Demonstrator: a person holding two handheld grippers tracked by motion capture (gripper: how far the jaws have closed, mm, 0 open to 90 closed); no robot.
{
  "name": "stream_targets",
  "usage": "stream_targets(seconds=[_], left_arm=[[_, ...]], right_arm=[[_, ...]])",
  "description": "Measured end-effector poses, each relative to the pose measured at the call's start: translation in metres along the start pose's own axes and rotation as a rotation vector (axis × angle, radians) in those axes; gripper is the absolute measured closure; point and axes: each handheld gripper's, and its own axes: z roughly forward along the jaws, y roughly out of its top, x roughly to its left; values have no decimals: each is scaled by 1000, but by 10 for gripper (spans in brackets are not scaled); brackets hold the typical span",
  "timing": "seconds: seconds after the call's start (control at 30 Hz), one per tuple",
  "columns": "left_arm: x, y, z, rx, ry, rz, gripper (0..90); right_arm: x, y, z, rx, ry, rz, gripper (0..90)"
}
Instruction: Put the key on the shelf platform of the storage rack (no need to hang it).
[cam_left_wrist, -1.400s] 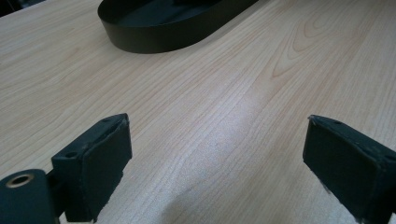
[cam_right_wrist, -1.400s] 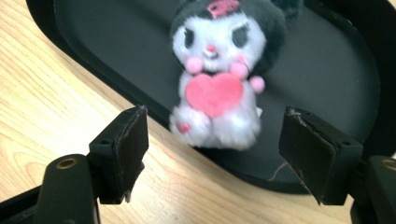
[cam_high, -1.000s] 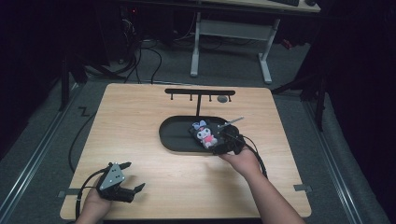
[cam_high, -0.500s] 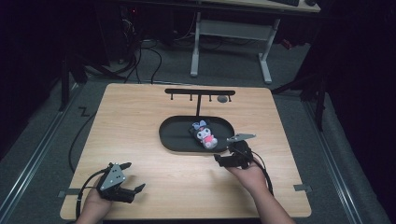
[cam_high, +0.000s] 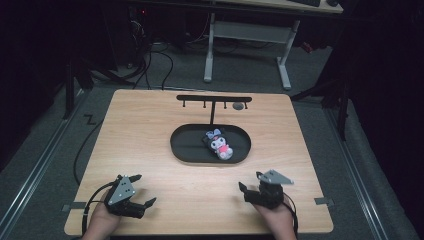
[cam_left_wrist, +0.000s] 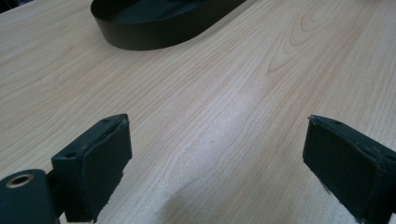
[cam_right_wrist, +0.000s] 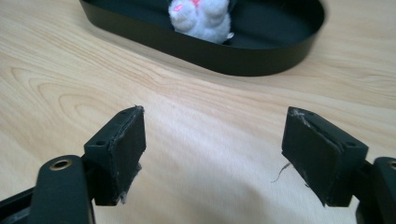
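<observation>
A small plush toy (cam_high: 218, 144), white and pink with dark ears, lies in the black oval tray (cam_high: 185, 150) at the table's middle. My right gripper (cam_high: 250, 181) sits near the front right edge, well short of the tray. Its jaws are open and have just been opening, with nothing between them. In the right gripper view the gripper (cam_right_wrist: 215, 126) faces the tray's wall (cam_right_wrist: 233, 63) and the plush toy (cam_right_wrist: 201, 16) beyond it. My left gripper (cam_high: 142, 189) rests open at the front left. In the left gripper view, bare wood lies between the gripper's (cam_left_wrist: 217, 135) jaws, with the tray (cam_left_wrist: 159, 32) far ahead.
A black T-shaped rack with hooks (cam_high: 214, 99) stands behind the tray, with a small grey object (cam_high: 238, 106) beside it. The wooden table (cam_high: 130, 135) ends just behind both hands. Desk legs and cables lie on the floor beyond the far edge.
My right gripper has drawn back from the plush toy in the tray toward the near right edge of the table. The toy stays in the tray. The left gripper has not moved.
</observation>
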Motion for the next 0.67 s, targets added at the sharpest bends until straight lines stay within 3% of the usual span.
stream_targets(seconds=[0.13, 0.17, 0.23, 0.27, 0.4, 0.67], left_arm=[[-1, 1, 1, -2, -5, 6, 84], [-1, 2, 3, 9, -3, 15, 85], [-1, 2, 3, 11, -2, 9, 85], [-1, 2, 3, 10, -2, 8, 84], [-1, 2, 5, 20, 0, 14, 85], [-1, 1, 3, 16, -2, 14, 86]], right_arm=[[2, -3, -12, -26, 7, 5, 215], [1, -4, -14, -62, -23, 13, 210], [-1, -4, -13, -58, -28, 26, 203], [-2, -5, -10, -56, -8, 37, 200], [-1, -9, -5, -32, -1, 21, 200], [0, -7, -4, -32, -10, 25, 200]])
